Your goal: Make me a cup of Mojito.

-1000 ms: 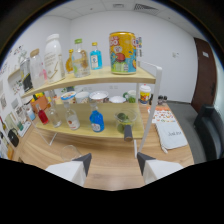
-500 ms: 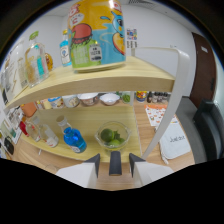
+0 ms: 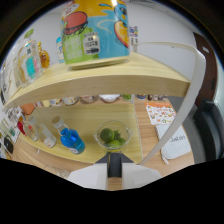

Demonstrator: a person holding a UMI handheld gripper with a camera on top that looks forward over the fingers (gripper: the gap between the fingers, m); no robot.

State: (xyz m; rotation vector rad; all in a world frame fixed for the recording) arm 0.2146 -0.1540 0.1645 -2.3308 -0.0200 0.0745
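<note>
The claw sits at the bottom centre of the frame, its two pale fingers standing a narrow gap apart with nothing held between them. Just ahead of the fingertips, on the lower board of a wooden shelf, stands a clear glass bowl of limes, holding green limes; it lies directly in line with the gap and is not touched by either finger. Left of the bowl, on the same board, a blue bottle leans toward the lower left, with a clear bottle just beside it.

On the top board, in the upper centre of the frame, stands a large colourful can, yellow, blue and green, with a white label patch whose print is too small to read. Clear bottles stand to its left. To the right of the shelf, on the counter, lie a printed sheet with small coloured pictures and a white paper with illegible writing.
</note>
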